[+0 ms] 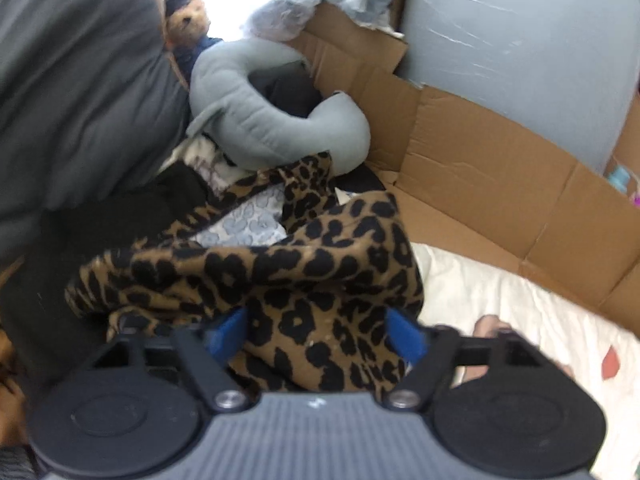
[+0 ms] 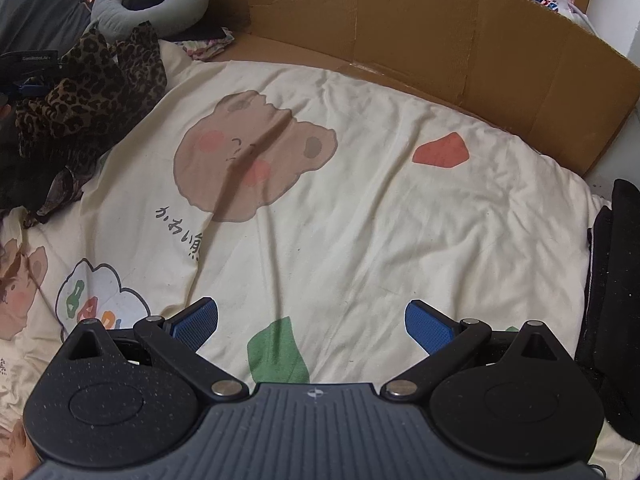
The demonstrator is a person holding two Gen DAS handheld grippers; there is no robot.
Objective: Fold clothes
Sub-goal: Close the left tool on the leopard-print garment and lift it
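A leopard-print garment [image 1: 320,264] lies bunched at the left side of the bed, on top of darker clothes. My left gripper [image 1: 316,328] has a thick fold of it between its blue pads [image 1: 228,332], and the cloth fills the gap from pad to pad. In the right wrist view the same garment [image 2: 96,80] is a heap at the far left, with the left gripper [image 2: 28,80] beside it. My right gripper [image 2: 312,320] hangs open over the cream cartoon bed sheet [image 2: 360,208], with nothing between its fingers.
Brown cardboard panels [image 2: 440,40] wall the far side of the bed. A grey neck pillow [image 1: 256,120], a teddy bear [image 1: 188,16] and a dark grey cushion [image 1: 72,80] sit behind the heap. Black clothes [image 2: 616,280] lie at the right edge.
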